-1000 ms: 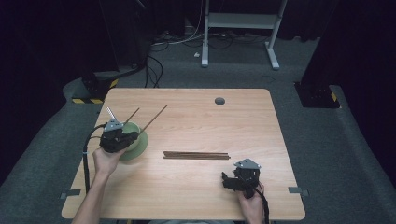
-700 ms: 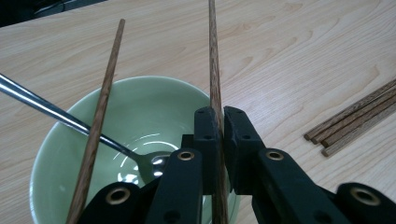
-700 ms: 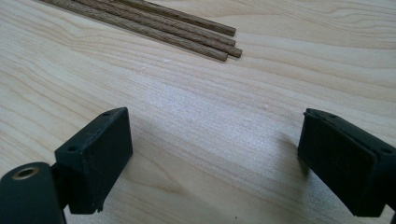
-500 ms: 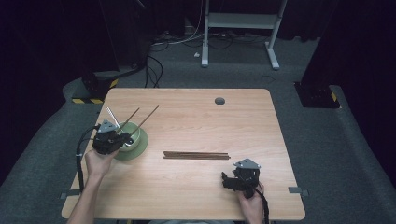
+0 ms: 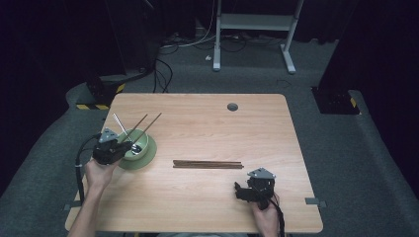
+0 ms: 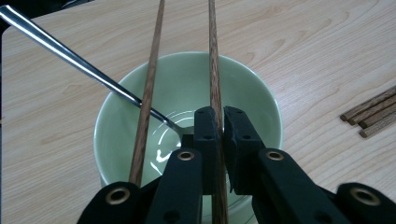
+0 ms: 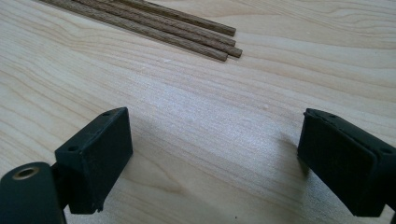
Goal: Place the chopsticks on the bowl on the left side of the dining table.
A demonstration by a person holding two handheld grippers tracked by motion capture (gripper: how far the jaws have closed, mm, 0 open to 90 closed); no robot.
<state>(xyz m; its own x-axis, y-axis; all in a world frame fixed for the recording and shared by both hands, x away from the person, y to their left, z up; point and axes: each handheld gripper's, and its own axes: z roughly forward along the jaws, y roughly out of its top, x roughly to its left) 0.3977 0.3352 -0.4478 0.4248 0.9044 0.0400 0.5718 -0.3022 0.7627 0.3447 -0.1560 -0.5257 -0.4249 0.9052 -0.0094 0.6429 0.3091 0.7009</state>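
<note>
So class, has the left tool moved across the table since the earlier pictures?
Yes. The left tool, shut on a chopstick over the green bowl, has drifted toward the table's left edge, away from the chopsticks on the table.

- High view: the desk (image 5: 207,128) is evenly lit from above, while the floor around it falls off to near black; the picture is soft, with fine detail lost.
- Left gripper view: bright and sharp on the bowl (image 6: 187,116), with white glare on the spoon (image 6: 70,56) and the glaze.
- Right gripper view: soft shadows beside the tongs (image 7: 212,158); wood grain crisp.
</note>
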